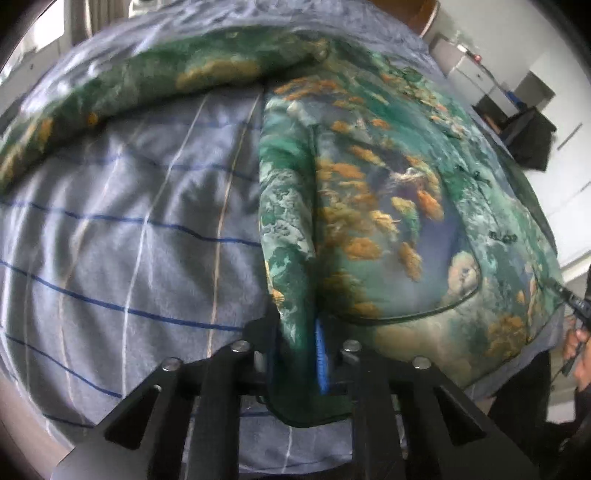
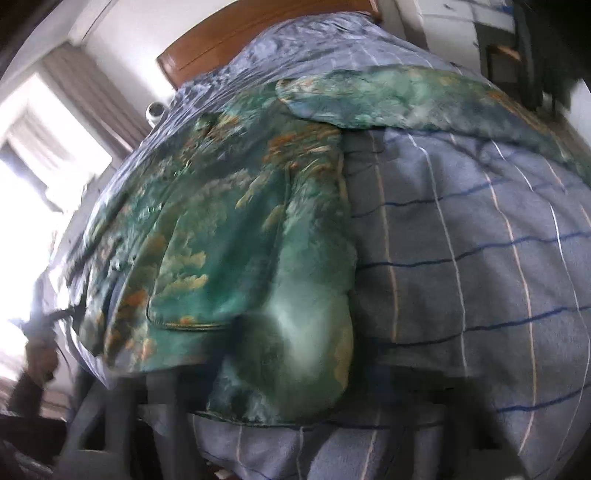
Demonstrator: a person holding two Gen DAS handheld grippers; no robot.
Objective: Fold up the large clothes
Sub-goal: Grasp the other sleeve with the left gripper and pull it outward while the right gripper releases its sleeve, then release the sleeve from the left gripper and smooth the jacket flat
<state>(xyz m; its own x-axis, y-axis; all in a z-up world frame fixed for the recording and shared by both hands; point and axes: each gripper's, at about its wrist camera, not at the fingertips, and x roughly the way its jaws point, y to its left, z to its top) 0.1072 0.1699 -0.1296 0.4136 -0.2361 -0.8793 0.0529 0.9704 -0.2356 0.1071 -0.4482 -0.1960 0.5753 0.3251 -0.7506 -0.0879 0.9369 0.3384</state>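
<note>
We look down on a bed spread with a grey-blue bedcover (image 1: pixel 122 236) crossed by thin dark-blue and pale lines, its cloth softly creased. At the far end a brown wooden headboard (image 2: pixel 236 33) stands against a white wall. In the right wrist view a bright window with a beige curtain (image 2: pixel 92 96) lies to the left of the bed; in the left wrist view white cabinets (image 1: pixel 476 74) and a dark chair (image 1: pixel 532 136) stand past the bed's right side.

On the bedcover lies the garment (image 1: pixel 388 206), a large green shirt printed with orange and pale cloud-like patches. Its body runs lengthwise down the bed, collar end toward the headboard and hem at the near edge, where the cloth droops over. One sleeve (image 1: pixel 122 88) stretches crosswise toward the left side of the bed, and in the right wrist view the other sleeve (image 2: pixel 406 99) reaches toward the right side. A curved pocket seam (image 1: pixel 424 314) shows near the hem.

Our left gripper (image 1: pixel 295 354) has its jaws pressed together on the garment's near left hem corner, the fabric bunched between the black fingers. Our right gripper (image 2: pixel 288 373) is blurred and mostly covered by cloth, yet it too is closed, pinching the near right hem corner.
</note>
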